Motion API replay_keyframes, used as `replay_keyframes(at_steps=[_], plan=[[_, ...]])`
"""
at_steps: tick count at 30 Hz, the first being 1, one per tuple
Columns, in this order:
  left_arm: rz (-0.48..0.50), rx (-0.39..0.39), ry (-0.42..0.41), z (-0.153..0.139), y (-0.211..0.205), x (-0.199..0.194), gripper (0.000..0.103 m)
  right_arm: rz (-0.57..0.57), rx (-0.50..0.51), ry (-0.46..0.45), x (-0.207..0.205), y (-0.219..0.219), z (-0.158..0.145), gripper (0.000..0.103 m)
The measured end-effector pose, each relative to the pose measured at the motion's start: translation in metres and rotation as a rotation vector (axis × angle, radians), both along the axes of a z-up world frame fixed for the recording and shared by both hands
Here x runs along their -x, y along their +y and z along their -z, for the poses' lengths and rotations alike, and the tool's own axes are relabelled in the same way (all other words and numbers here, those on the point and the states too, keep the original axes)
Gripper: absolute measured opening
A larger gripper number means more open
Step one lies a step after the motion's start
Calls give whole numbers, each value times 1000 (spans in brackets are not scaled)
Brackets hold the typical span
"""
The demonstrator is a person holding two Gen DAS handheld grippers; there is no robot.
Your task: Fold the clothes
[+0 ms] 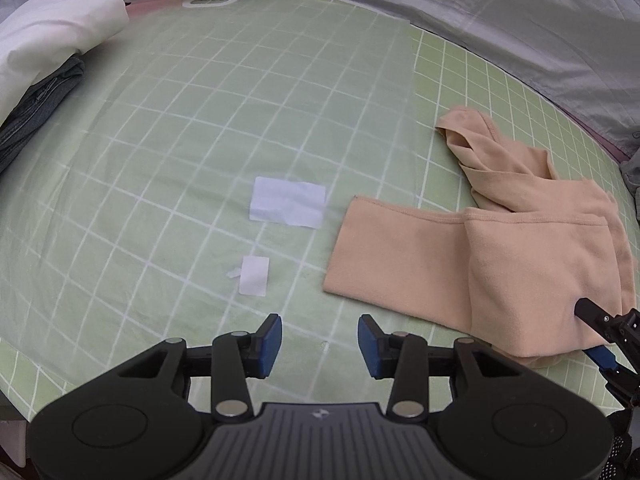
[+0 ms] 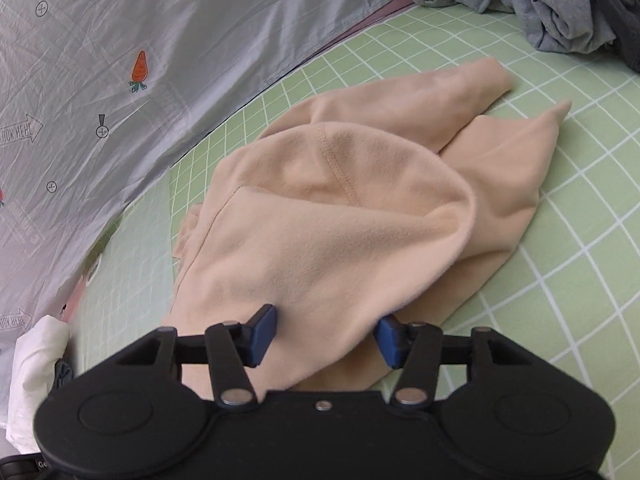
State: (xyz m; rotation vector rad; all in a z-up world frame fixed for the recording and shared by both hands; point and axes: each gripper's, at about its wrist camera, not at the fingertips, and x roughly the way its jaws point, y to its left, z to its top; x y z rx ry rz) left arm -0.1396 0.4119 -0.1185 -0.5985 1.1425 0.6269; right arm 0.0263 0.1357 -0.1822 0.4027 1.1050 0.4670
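Both hand-held grippers, left (image 1: 320, 340) and right (image 2: 326, 334), gape wide; peach garment (image 2: 340, 208) lies lengthwise away from right.

I see both my grippers, the left gripper (image 1: 320, 340) and right gripper (image 2: 326, 336), as matte black linkages with silver rivets, blue-padded fingers (image 1: 270, 340), and round housings.

green checked bed sheet (image 1: 160, 160) carries peach garment (image 1: 500, 248), paper slips (image 1: 287, 202), folded clothes (image 1: 36, 96).

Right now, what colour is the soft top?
Peach-beige top, clearest in the right wrist view.
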Motion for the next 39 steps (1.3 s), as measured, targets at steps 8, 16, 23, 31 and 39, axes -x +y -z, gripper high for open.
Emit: replay_keyframes(at_steps=[8, 16, 23, 31, 39], plan=[[40, 12, -22, -1, -10, -1, 44, -18, 70, -187, 16, -17, -41, 7], [10, 57, -31, 1, -26, -9, 44, -88, 272, -568, 21, -48, -120, 5], [-34, 79, -43, 8, -37, -32, 44, -148, 553, -641, -23, -83, -98, 4], [-65, 106, -20, 19, -34, -64, 44, -154, 769, -573, -87, -104, -67, 10], [-18, 203, -1, 38, -31, -99, 44, 24, 732, -526, -101, -94, -77, 93]])
